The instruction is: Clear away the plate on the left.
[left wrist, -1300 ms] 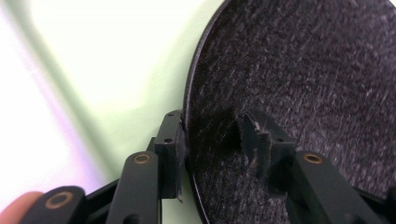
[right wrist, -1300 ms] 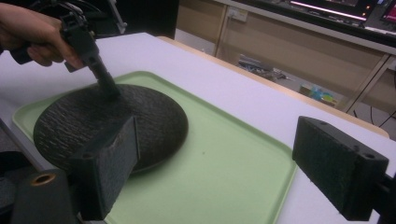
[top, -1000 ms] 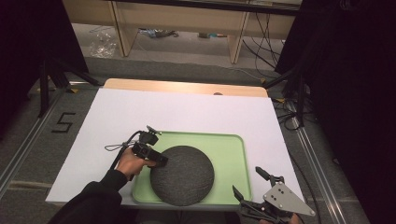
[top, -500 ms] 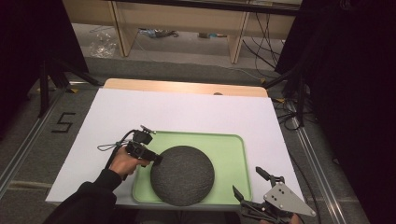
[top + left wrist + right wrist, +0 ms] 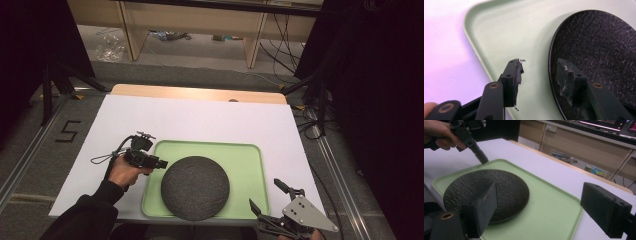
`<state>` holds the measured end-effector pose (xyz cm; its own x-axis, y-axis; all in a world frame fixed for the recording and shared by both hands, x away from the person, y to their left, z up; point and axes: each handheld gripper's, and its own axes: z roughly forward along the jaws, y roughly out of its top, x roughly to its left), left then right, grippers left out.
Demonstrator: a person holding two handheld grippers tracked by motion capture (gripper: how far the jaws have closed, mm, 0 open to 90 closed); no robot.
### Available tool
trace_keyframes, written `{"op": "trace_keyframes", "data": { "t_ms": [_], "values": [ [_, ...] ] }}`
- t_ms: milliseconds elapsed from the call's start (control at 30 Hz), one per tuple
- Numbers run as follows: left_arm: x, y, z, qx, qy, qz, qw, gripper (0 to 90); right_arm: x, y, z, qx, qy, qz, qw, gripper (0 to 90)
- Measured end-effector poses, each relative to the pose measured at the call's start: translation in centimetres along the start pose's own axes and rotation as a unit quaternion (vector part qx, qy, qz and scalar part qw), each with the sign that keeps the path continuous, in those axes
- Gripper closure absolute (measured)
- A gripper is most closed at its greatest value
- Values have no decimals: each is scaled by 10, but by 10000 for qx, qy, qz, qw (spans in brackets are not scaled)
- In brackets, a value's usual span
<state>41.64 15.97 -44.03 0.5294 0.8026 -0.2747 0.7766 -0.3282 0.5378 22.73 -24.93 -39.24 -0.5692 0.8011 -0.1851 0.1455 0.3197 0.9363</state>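
Black plate (image 5: pixel 195 188) is seen lying flat on the green tray (image 5: pixel 245 156), toward its near left part, on the white worktop (image 5: pixel 210 117). The left claw (image 5: pixel 161 163) is held just beside the plate's left rim, its jaws having just been opening, nothing between them. The right claw (image 5: pixel 268 199) is held open near the tray's right corner. Placement looks done; only withdrawal seems left.

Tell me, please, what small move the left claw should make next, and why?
Probably draw back a little more: the left claw has just been opening, nothing is between its jaws, and the black plate lies flat, released, on the green tray.
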Motion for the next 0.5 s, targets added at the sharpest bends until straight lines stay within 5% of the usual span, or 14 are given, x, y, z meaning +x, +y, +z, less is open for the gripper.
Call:
{"op": "trace_keyframes", "data": {
  "t_ms": [500],
  "values": [
    [3, -7, -19, -555, 105, 203, 9982, 306, 0, 0, 0, 22, 8, 23, 10000, 155]
  ]
}}
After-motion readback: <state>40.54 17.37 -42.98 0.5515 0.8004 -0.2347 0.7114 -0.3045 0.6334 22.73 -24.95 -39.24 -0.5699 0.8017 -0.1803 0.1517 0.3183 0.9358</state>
